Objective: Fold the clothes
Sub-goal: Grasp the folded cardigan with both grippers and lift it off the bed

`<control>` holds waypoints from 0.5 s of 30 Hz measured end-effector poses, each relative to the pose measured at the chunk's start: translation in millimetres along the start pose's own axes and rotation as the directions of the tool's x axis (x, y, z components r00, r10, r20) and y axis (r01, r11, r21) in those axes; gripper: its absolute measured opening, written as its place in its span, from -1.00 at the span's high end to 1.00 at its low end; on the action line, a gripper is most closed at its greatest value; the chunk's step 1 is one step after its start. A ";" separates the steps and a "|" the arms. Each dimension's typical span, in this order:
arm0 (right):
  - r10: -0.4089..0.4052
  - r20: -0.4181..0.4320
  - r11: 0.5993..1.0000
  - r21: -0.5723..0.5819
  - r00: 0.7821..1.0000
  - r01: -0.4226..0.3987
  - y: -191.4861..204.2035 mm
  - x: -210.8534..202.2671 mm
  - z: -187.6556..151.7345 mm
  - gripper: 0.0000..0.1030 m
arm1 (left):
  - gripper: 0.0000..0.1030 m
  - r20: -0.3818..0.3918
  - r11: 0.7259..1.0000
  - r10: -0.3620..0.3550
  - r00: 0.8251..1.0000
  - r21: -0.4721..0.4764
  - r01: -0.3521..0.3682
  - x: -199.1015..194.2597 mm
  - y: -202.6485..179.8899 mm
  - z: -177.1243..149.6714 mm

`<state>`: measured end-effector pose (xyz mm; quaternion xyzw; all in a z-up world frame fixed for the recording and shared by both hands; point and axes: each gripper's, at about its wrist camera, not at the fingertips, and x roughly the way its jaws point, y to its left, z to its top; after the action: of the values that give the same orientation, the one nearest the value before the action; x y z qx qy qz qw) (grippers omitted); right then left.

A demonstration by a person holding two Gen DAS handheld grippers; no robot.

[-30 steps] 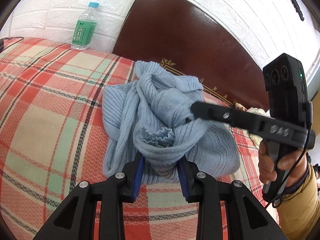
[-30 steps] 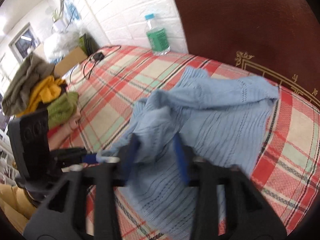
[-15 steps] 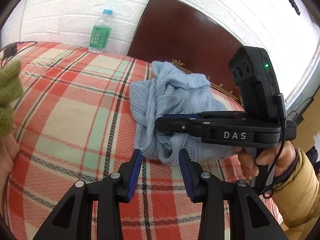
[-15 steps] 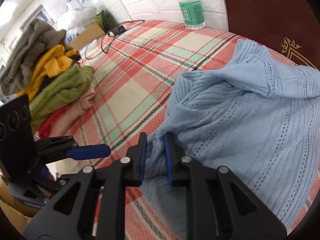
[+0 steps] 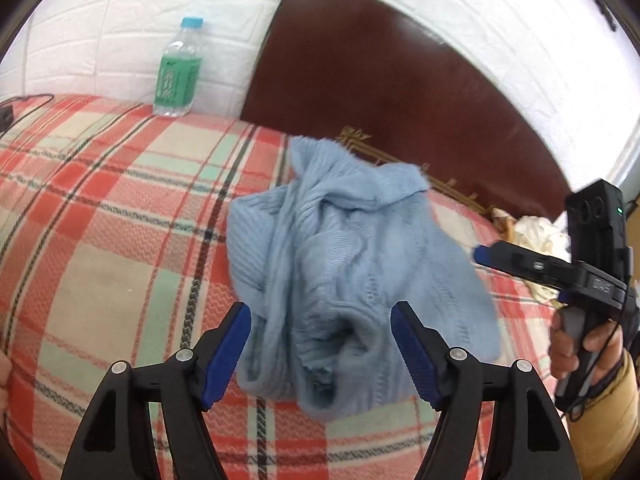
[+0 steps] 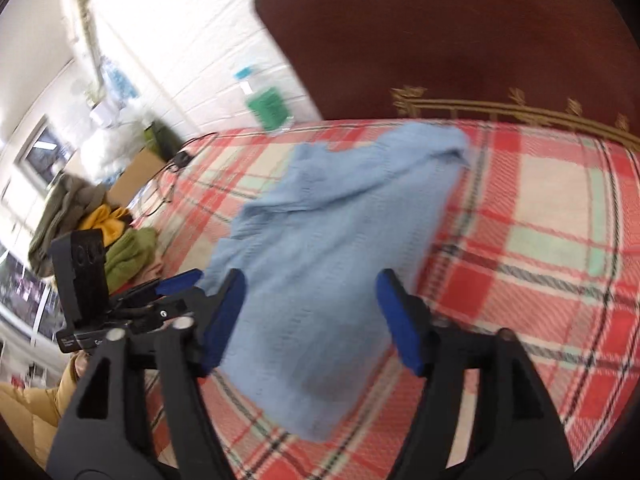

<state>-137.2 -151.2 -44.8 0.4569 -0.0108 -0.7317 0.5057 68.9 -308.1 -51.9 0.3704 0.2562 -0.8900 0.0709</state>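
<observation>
Left wrist | blue sweater (image 5: 352,280) bunched on plaid bed (image 5: 120,240) | left gripper (image 5: 320,352) & right gripper (image 6: 310,320) jaws opening, nothing pinched | nxt: regrip hem corners, spread flat b4 folding

Premises are a domestic bedroom: a bed under a red, cream and green plaid blanket (image 5: 120,216), a dark wooden headboard (image 5: 380,80) against a white brick-pattern wall (image 5: 120,20), and a heap of clothes (image 6: 100,224) beyond the blanket's far left edge.
</observation>
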 end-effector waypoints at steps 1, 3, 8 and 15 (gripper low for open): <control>-0.003 -0.001 1.000 0.027 1.000 0.003 -8.7 0.3 -1.6 -0.51 | -0.45 -0.011 1.000 0.007 1.000 -0.013 -0.007 4.7 3.2 -0.7; 0.012 -0.010 0.996 0.083 1.000 -0.011 -25.9 3.1 -4.1 -0.53 | -0.53 -0.036 0.999 0.012 0.999 -0.034 -0.014 12.9 8.9 -2.7; 0.081 -0.034 0.979 0.189 0.996 -0.073 -50.9 23.6 -5.4 -0.56 | -0.58 -0.104 0.995 -0.062 0.993 -0.084 0.054 21.7 18.4 -6.3; 0.170 -0.021 0.955 0.249 0.985 -0.159 -59.9 48.7 4.1 -0.58 | -0.73 -0.171 0.986 -0.161 0.972 -0.057 0.154 34.3 7.6 -5.3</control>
<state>-187.2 -160.3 -103.0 0.5290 -0.1290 -0.6703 0.5042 50.1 -309.7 -82.0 0.4241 0.3094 -0.8510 -0.0146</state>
